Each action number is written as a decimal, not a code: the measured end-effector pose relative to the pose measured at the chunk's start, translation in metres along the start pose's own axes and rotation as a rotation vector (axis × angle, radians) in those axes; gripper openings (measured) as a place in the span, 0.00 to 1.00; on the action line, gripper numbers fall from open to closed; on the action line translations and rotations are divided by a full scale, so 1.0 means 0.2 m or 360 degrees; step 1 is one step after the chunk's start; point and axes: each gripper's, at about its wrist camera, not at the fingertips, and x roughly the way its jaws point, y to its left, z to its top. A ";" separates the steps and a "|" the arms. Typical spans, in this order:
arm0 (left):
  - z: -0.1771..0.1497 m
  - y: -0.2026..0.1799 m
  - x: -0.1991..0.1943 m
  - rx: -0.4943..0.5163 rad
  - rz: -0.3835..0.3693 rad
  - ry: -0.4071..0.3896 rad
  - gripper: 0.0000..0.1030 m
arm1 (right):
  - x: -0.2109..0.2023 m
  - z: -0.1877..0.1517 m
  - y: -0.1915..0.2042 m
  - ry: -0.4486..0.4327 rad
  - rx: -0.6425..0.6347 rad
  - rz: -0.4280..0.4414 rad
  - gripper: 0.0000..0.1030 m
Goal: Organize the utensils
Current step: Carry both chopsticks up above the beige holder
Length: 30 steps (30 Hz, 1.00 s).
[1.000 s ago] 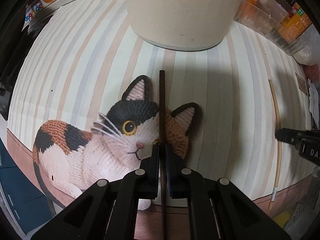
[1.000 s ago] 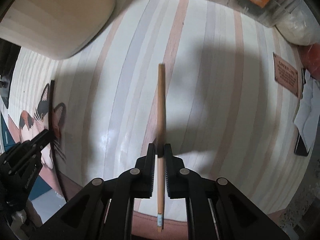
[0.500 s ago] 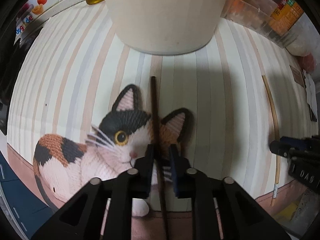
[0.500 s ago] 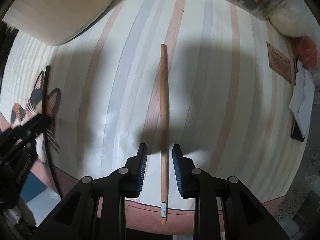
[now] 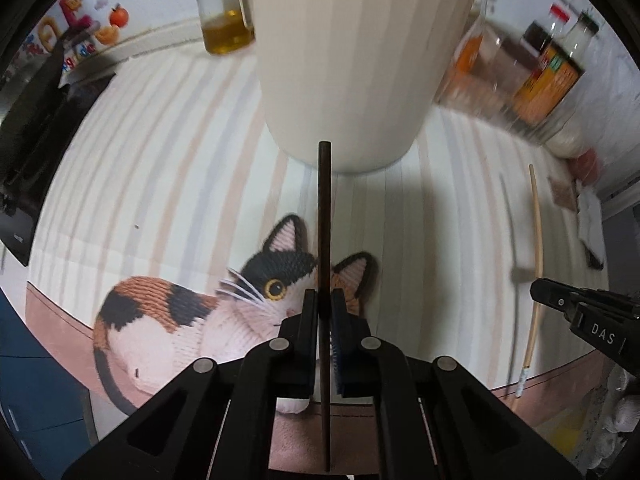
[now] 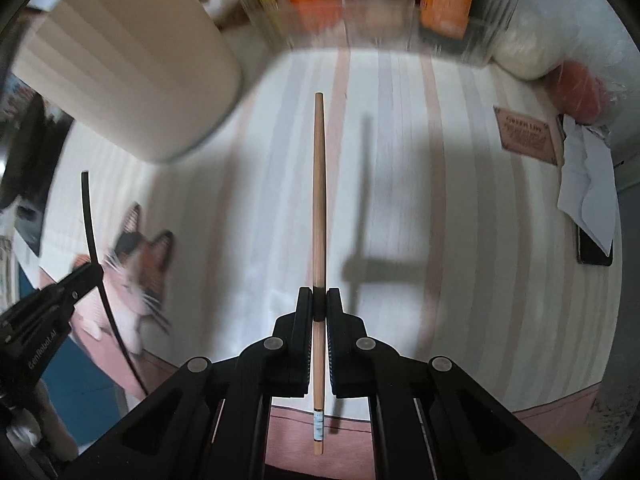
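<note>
Above the striped desk mat [image 5: 168, 184], you carry one chopstick in each hand. Your left gripper [image 5: 325, 304] has its jaws closed tight on the dark chopstick [image 5: 324, 216], gripped past the middle toward the near end, with the longer part pointing forward at the base of the cream ribbed utensil holder [image 5: 360, 60]. Your right gripper [image 6: 319, 302] has just been closing its jaws, and they now pinch the light bamboo chopstick [image 6: 319, 184] in the same manner; its shadow falls apart from it on the mat, so I judge it clear of the desk.

Handling assessment: both sticks are light, stiff and narrow. I expect little load on the jaws, but a smooth round shaft can pivot or slide in a flat-pad grip, more so with so much length ahead of the pads. The dark one looks lacquered and likely the slicker of the two. A hold nearer mid-length would balance better; the present hold is adequate if you move steadily.

The holder stands upright at the far side of the mat, well apart from the bamboo stick. Jars and bottles [image 5: 532, 80] crowd its right flank; keep the tips off them when you swing in. Both sticks need tilting toward upright before they can drop in.
</note>
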 end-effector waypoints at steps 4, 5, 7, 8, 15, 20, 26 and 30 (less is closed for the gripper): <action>0.02 0.02 -0.13 -0.0026 -0.0028 -0.0105 0.03 | -0.11 0.02 0.00 -0.0104 0.0025 0.0067 0.06; 0.04 0.03 -0.19 -0.0028 -0.0032 -0.0147 0.03 | -0.16 0.07 0.02 -0.0144 0.0028 0.0081 0.06; 0.07 0.02 -0.27 -0.0032 -0.0044 -0.0214 0.03 | -0.25 0.11 -0.01 -0.0217 0.0034 0.0124 0.06; 0.09 0.02 -0.30 -0.0038 -0.0053 -0.0244 0.03 | -0.26 0.14 0.00 -0.0246 0.0037 0.0139 0.06; 0.25 0.10 -0.68 -0.0112 -0.0095 -0.0567 0.03 | -0.61 0.32 0.09 -0.0507 0.0020 0.0277 0.06; 0.35 0.17 -0.95 -0.0160 -0.0136 -0.0792 0.03 | -0.85 0.47 0.17 -0.0679 -0.0021 0.0369 0.06; 0.50 0.21 -1.25 -0.0195 -0.0223 -0.1009 0.03 | -1.11 0.65 0.29 -0.0880 -0.0049 0.0476 0.06; 0.62 0.20 -1.35 -0.0183 -0.0268 -0.1088 0.03 | -1.27 0.79 0.40 -0.1018 -0.0077 0.0500 0.06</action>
